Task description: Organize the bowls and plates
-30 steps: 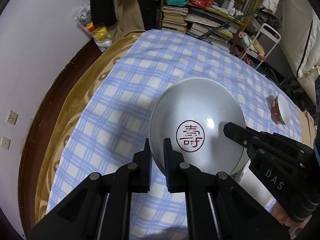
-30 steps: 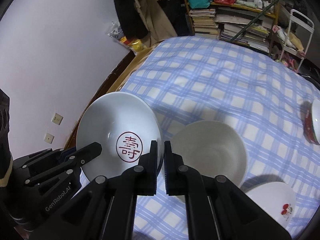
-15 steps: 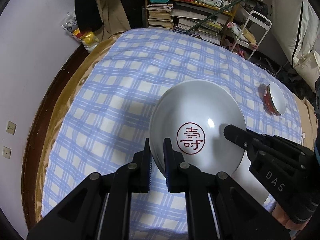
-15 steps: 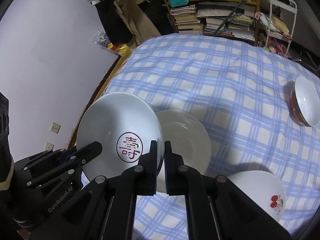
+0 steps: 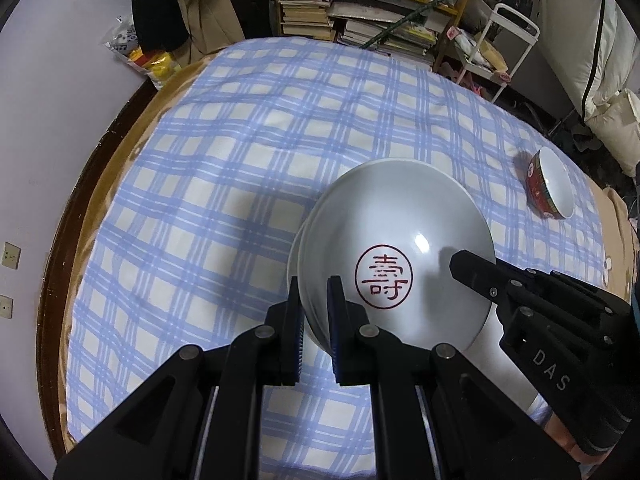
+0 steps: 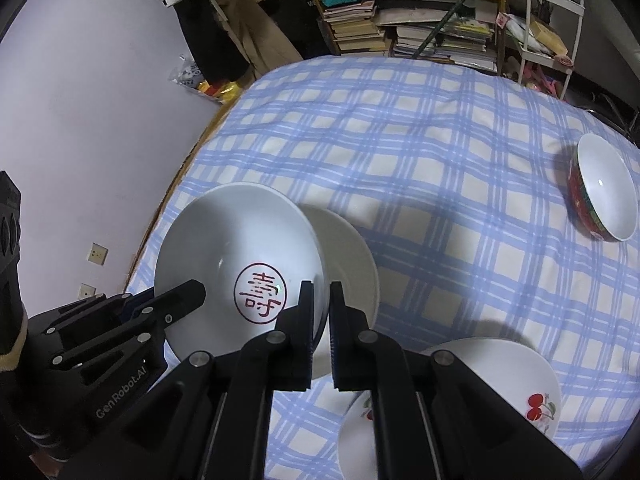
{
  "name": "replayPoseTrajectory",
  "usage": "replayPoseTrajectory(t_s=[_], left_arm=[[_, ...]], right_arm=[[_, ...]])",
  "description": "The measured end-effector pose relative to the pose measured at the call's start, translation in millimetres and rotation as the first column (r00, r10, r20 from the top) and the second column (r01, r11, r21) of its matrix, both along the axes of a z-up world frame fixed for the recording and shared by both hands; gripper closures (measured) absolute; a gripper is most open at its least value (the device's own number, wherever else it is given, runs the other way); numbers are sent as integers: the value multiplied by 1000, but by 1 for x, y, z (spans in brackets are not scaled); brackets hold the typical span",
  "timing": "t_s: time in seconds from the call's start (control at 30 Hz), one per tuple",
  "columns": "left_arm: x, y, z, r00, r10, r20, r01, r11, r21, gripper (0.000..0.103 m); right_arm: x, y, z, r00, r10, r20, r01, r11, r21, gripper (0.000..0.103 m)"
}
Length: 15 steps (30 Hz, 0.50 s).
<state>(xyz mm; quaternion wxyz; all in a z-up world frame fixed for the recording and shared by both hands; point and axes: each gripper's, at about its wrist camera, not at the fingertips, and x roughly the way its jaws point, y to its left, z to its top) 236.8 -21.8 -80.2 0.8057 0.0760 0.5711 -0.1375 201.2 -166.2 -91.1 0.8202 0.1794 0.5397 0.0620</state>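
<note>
White bowl with red seal (image 5: 394,260) is gripped at opposite rims by left tongs (image 5: 314,322) and right tongs (image 6: 321,322), above plain plate (image 6: 348,264).

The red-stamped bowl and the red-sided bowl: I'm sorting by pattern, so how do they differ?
The red-stamped bowl is white with a round red character seal inside; the red-sided bowl has a plain white inside and a red patterned outside. The red-stamped bowl is gripped at its rim by the left hand-held gripper and right hand-held gripper; the red-sided bowl lies apart on the checked cloth. Both have white interiors.
</note>
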Motion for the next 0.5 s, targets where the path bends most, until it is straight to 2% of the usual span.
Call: replayPoseTrajectory(t_s=[0.5], left_arm=[[3, -6, -29, 999, -8, -45, 10, 999, 41, 92]], right_arm=[[3, -1, -34, 998, 1, -56, 0, 1000, 11, 95]])
